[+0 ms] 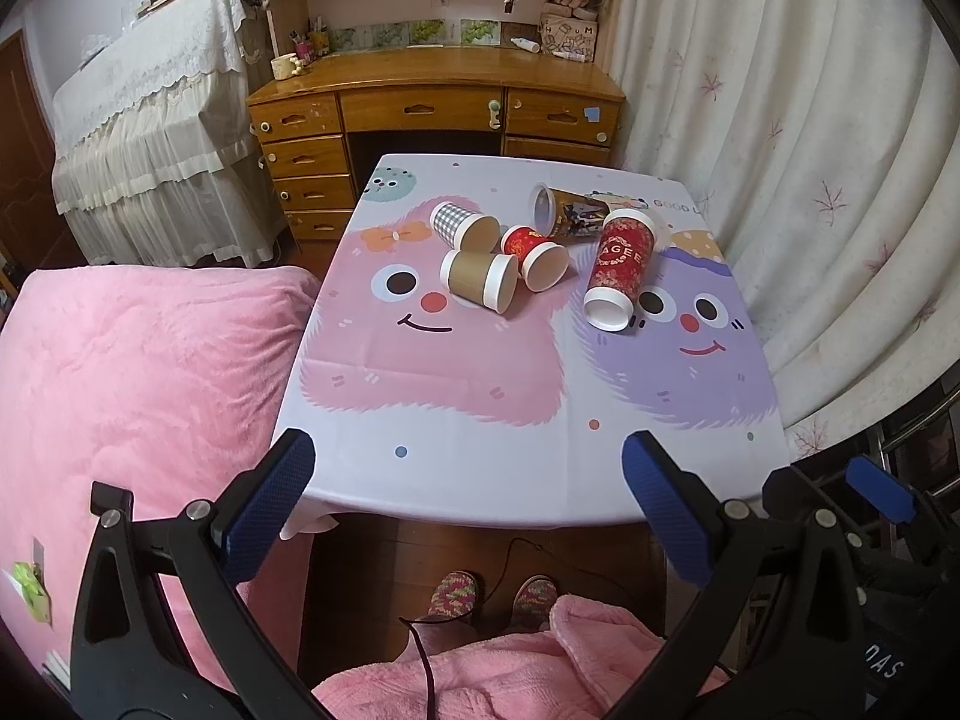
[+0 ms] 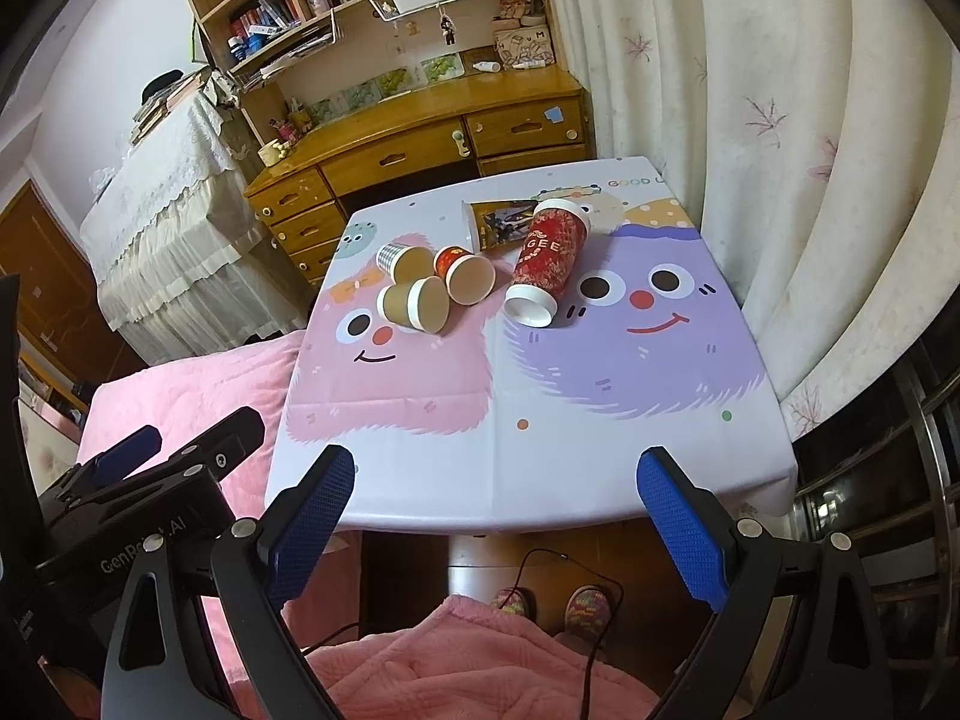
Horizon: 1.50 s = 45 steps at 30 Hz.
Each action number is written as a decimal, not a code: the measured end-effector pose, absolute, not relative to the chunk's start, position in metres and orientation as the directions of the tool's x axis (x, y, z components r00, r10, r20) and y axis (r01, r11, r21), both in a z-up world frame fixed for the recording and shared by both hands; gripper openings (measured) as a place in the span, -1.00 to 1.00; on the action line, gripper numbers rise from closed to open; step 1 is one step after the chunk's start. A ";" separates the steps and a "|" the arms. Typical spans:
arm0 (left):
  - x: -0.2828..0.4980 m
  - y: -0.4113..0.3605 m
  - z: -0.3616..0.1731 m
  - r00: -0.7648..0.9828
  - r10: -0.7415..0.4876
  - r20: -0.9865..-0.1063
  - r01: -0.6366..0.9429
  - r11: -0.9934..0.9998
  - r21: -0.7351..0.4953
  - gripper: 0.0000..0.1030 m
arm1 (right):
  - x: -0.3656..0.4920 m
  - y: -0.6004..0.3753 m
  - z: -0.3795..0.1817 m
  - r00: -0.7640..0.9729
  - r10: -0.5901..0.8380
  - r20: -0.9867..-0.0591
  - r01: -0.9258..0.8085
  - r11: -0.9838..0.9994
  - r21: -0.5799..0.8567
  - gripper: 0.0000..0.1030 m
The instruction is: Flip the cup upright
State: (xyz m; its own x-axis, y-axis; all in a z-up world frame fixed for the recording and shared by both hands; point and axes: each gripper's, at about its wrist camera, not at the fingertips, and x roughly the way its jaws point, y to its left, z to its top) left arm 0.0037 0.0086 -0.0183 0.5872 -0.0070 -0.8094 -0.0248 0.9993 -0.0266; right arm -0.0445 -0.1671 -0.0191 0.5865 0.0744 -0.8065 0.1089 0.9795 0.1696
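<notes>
Several paper cups lie on their sides near the far half of the table [image 1: 480, 438]: a tall red cup [image 1: 618, 267] [image 2: 543, 261], a small red cup [image 1: 534, 255] [image 2: 463, 273], a brown cup [image 1: 477, 279] [image 2: 414, 303], a checked cup [image 1: 463, 227] [image 2: 401, 261], and a dark patterned cup [image 1: 564, 213] [image 2: 498, 222]. My left gripper [image 1: 468, 498] is open and empty, held above the table's near edge. My right gripper [image 2: 498, 510] is open and empty at the same edge. The left gripper's body also shows in the right wrist view [image 2: 150, 468].
A pink blanket [image 1: 132, 372] covers a bed left of the table. A wooden desk [image 1: 432, 96] stands behind the table, a white curtain [image 1: 810, 180] to the right. My slippered feet [image 1: 492, 594] and a cable are under the table's near edge.
</notes>
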 end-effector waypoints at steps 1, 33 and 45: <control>0.003 0.009 -0.019 0.588 -0.008 -0.809 -0.024 0.999 -0.027 0.98 | -0.044 -0.167 -0.019 0.587 0.073 -0.807 0.111 0.979 0.169 0.87; 0.002 -0.024 -0.030 0.526 0.072 -0.848 -0.126 0.992 0.006 0.98 | -0.038 -0.197 -0.012 0.604 0.135 -0.785 0.009 0.984 0.177 0.87; 0.026 -0.008 -0.040 0.399 -0.050 -0.916 -0.132 0.985 -0.112 0.98 | -0.024 -0.219 0.000 0.706 0.176 -0.686 -0.119 0.984 0.131 0.87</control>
State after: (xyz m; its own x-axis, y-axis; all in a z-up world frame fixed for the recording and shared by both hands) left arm 0.0259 -0.0081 -0.0400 0.3988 -0.0502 -0.9157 -0.1323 0.9849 -0.1117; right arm -0.0238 -0.2191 0.0004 0.7060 0.1764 -0.6859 -0.1187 0.9843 0.1310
